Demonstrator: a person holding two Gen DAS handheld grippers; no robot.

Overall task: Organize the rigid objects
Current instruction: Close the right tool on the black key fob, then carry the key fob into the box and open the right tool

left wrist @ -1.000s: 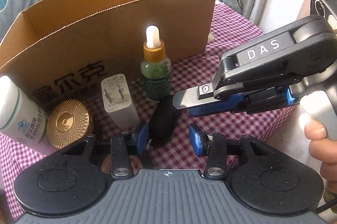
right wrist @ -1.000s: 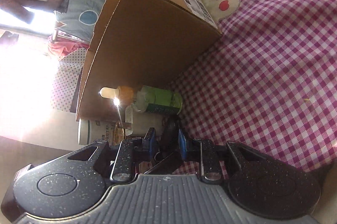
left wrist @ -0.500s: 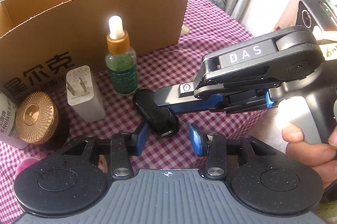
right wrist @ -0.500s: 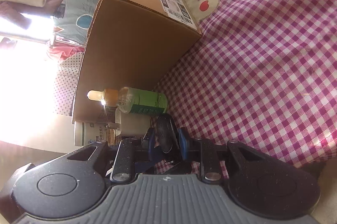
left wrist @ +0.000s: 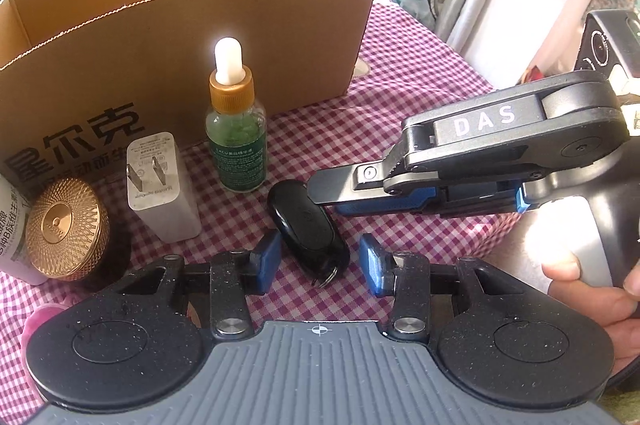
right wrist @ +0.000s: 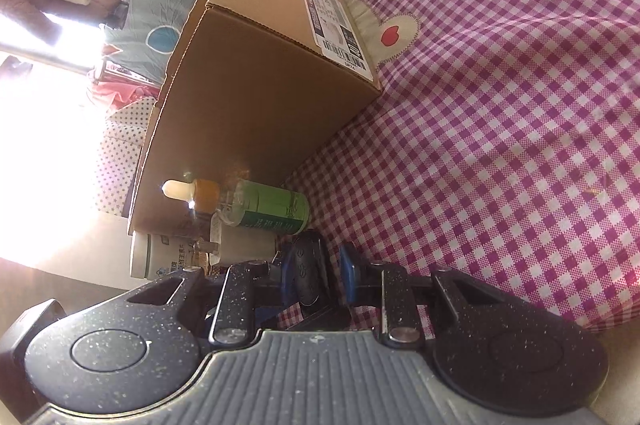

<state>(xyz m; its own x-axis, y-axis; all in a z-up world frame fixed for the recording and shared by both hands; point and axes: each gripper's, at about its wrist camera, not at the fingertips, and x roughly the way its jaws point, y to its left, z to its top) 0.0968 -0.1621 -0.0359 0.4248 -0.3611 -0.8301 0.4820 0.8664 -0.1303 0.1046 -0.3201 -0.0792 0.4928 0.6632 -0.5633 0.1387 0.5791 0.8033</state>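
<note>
Picking-up step, by the look of it: black key fob (left wrist: pixel 308 229) lying flat on the checked surface (left wrist: pixel 420 65), in front of the open cardboard box (left wrist: pixel 192 37) and just beside the green dropper bottle (left wrist: pixel 236 145), with the white charger (left wrist: pixel 160 185) and a gold-lidded jar (left wrist: pixel 66 229) further to the side. None of these in the box yet, as far as can be seen.

Right gripper (left wrist: pixel 328 199), held in a hand (left wrist: pixel 592 289), reaching in from the side with its fingers (right wrist: pixel 346 269) drawn close around the far end of the fob; one pad looks to be against it and a thin gap seems to show at the other, so clamped or not cannot be told. Left gripper (left wrist: pixel 318 255) hovering over the near end, fingers (left wrist: pixel 266 251) released and spread, fob lying between them, clear of the pad on the hand's side at least.

Next, probably: confirm a firm pinch on the fob's narrow sides, lift straight up without knocking the dropper bottle, carry over the box's front wall and let go inside. Worth keeping the left gripper clear of the path. Smooth, rounded shell, so likely to slip or twist out of a grip taken only at its tip.
</note>
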